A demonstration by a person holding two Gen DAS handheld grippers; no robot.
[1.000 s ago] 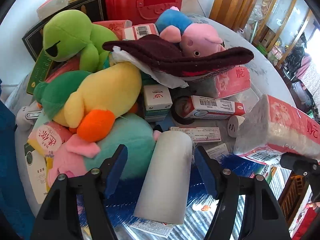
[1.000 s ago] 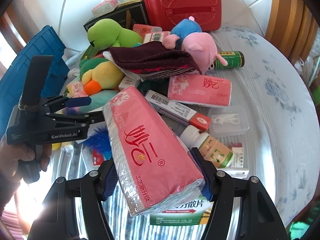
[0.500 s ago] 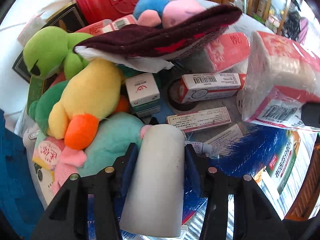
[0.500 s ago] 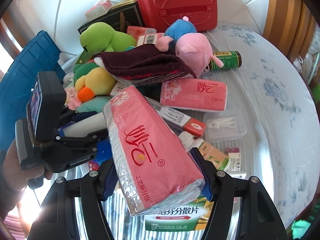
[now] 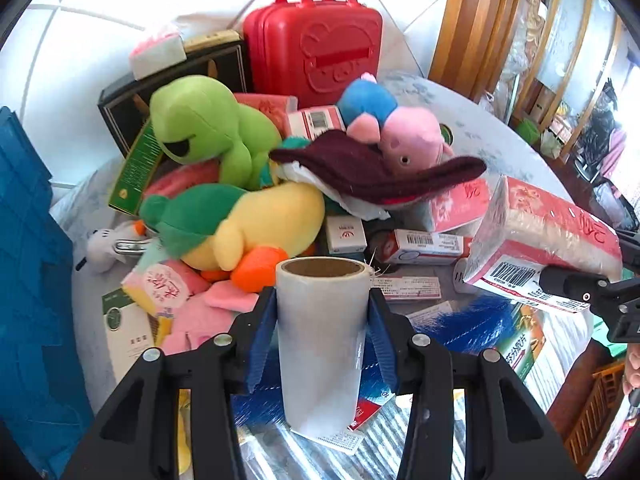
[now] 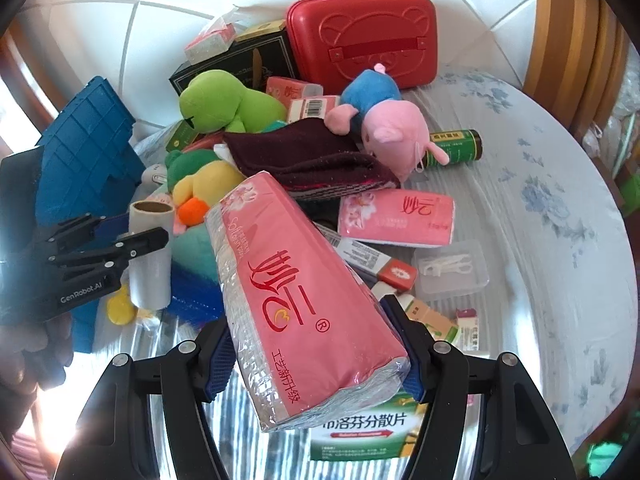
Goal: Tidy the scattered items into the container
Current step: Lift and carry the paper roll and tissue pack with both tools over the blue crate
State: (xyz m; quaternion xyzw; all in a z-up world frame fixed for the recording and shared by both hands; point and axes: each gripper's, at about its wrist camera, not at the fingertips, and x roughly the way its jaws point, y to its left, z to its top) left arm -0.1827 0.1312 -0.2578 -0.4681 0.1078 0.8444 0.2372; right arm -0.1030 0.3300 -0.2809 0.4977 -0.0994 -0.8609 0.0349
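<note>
My left gripper [image 5: 322,320] is shut on a white roll with a cardboard core [image 5: 322,340] and holds it upright above the clutter. The roll [image 6: 150,256] and the left gripper [image 6: 132,240] also show in the right wrist view at the left. My right gripper [image 6: 312,344] is shut on a pink tissue pack [image 6: 296,280], lifted over the table; the pack also shows in the left wrist view [image 5: 548,240] at the right. A blue crate [image 5: 28,280] stands at the left [image 6: 84,148].
A pile of plush toys lies ahead: a green frog [image 5: 200,128], a yellow duck [image 5: 248,228], a pink pig [image 6: 396,132]. A dark red cloth [image 5: 372,172], a red case [image 6: 360,36], medicine boxes [image 5: 424,246], a second tissue pack [image 6: 396,216] and a green bottle [image 6: 456,148] lie around.
My left gripper closed on the white roll, lifted it and tipped it upright. My right gripper kept hold of the tissue pack and drew back a little.
</note>
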